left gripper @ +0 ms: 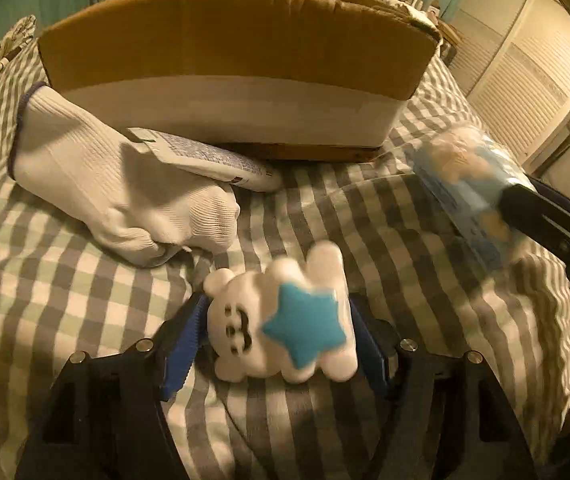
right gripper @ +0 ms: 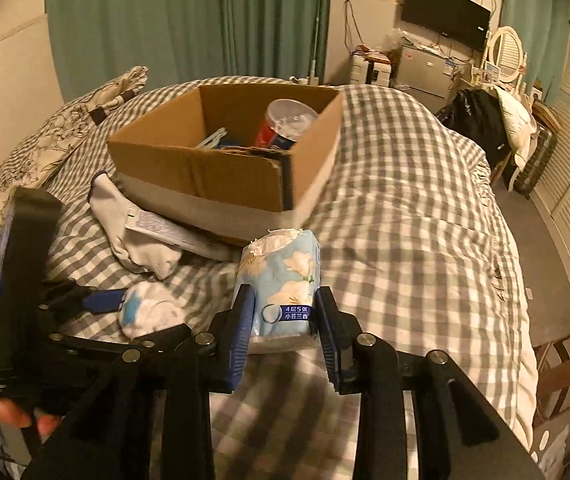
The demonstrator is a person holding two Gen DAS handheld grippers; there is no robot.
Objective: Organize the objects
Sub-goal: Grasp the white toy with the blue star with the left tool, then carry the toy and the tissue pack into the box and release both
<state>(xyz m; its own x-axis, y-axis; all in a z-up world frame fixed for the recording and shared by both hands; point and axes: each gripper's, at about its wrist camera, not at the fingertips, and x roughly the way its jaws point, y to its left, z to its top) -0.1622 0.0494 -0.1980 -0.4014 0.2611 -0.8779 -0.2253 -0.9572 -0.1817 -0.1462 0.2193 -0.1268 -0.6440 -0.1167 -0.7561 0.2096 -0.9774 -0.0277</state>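
Tissues (right gripper: 281, 280) sit clamped in right hand-held gripper (right gripper: 285, 320), apparently above bed (right gripper: 405, 200).

Dim warm light, fisheye warp, motion blur

The cardboard box (right gripper: 221, 168) stood open on top, its near wall blocking a level approach. A white glove (left gripper: 117, 196) and a tube (left gripper: 213, 160) crowded its foot. The bed (right gripper: 425, 208) to the right lay bare.
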